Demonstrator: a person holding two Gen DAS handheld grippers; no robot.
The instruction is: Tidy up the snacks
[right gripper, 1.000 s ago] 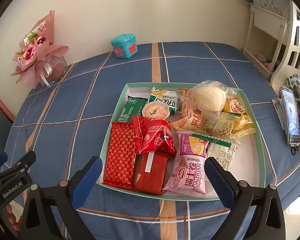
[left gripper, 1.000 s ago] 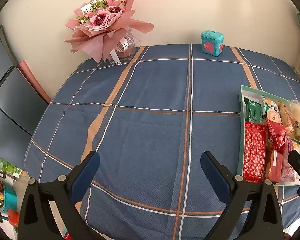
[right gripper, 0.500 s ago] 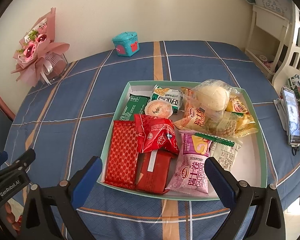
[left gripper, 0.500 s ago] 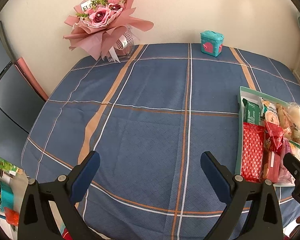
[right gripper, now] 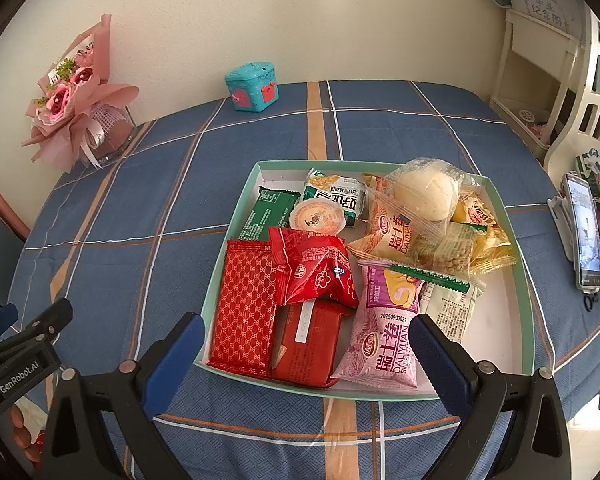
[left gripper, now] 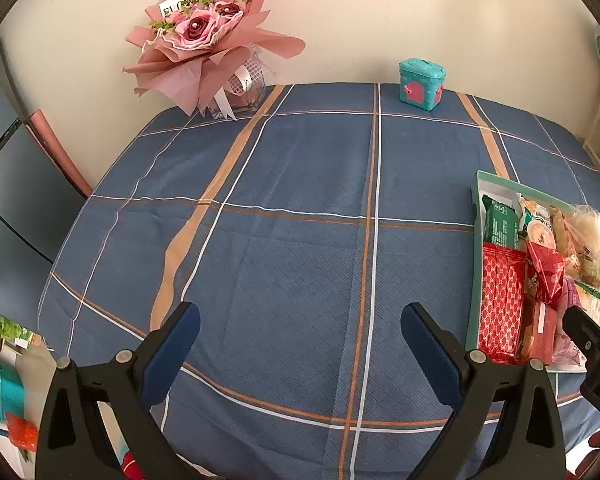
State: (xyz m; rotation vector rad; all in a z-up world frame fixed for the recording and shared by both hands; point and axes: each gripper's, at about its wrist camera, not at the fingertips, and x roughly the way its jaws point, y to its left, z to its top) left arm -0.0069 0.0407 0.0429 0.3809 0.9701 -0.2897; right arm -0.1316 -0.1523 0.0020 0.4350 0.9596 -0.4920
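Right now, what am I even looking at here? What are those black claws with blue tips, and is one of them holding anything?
Those claws are not a robot. A person holds one two-finger gripper in each hand, and a wide-angle camera on each looks forward along its fingers.

One picture is from the left gripper. It faces bare blue plaid tablecloth, with a pink flower bouquet and a small teal box by the far wall.

The other is from the right gripper. It faces a pale green tray of wrapped snacks: a red patterned packet, a pink packet, a green packet and a bagged bun, among others. A phone stands at the table's right edge.

Both grippers are open and hold nothing.
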